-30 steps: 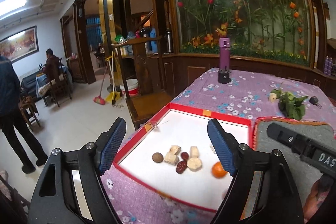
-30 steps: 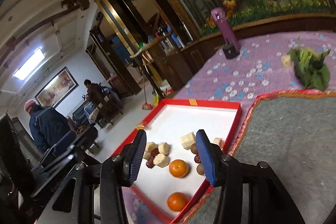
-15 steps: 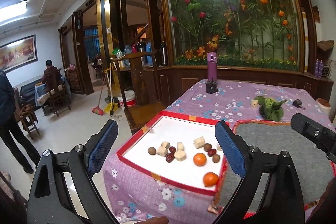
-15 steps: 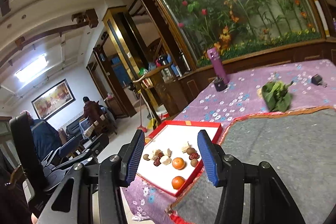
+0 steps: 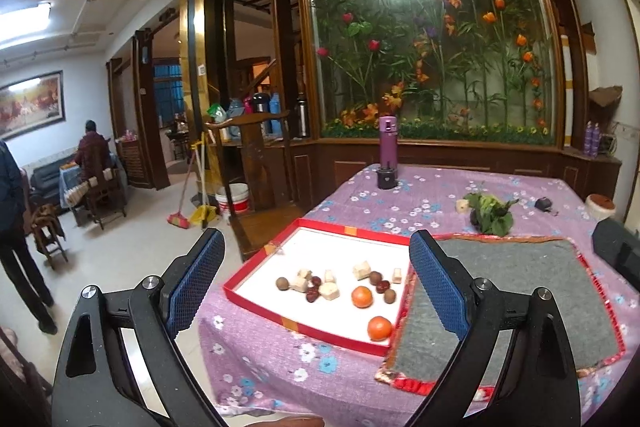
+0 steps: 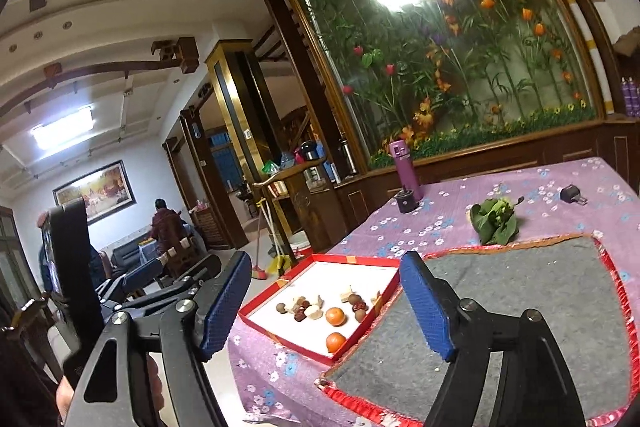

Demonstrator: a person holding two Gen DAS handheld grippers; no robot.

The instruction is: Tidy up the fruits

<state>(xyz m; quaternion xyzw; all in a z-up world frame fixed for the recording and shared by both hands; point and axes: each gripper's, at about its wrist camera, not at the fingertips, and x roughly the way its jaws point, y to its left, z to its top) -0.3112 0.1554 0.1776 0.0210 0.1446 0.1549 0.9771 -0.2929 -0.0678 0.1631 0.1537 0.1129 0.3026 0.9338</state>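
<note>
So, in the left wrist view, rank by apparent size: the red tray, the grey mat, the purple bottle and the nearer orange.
1. grey mat
2. red tray
3. purple bottle, though it stands farther away, so it looks smaller than it is
4. nearer orange

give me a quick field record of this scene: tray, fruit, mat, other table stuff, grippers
tray: red tray with white floor, on the purple floral tablecloth, left of the mat
fruit: two oranges, brown round fruits, red dates and pale cut chunks, all in the tray
mat: grey mat with red trim, nothing on it
other items: purple bottle upright, leafy greens
left gripper: open, empty, back from the table
right gripper: jaws opening, nothing between them
</note>
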